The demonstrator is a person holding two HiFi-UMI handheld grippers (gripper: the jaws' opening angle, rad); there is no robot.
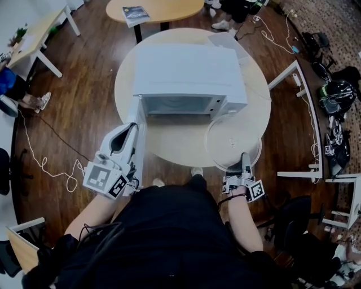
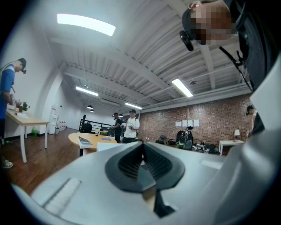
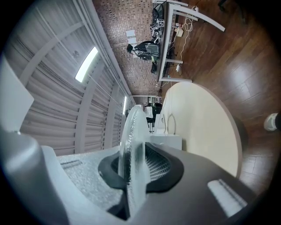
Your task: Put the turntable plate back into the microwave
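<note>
Being counted: 1 microwave (image 1: 186, 73) w/ door (image 1: 141, 155) open, 1 turntable plate (image 1: 231, 141), 2 grippers. Plate is clear round glass w/ textured rim, sitting over round table (image 1: 169, 148), front-right of microwave. Its near rim is being clamped by right gripper (image 1: 243, 163). Left gripper (image 1: 131, 128) is being held closed, empty, by door.

count, head view: microwave (image 1: 189, 76) x1, centre. turntable plate (image 1: 232, 142) x1, right of centre. round tables x2: centre table (image 1: 256, 84), top table (image 1: 175, 8). magazine (image 1: 135, 14) x1, top. grippers x2: left gripper (image 1: 132, 127), right gripper (image 1: 245, 160).
</note>
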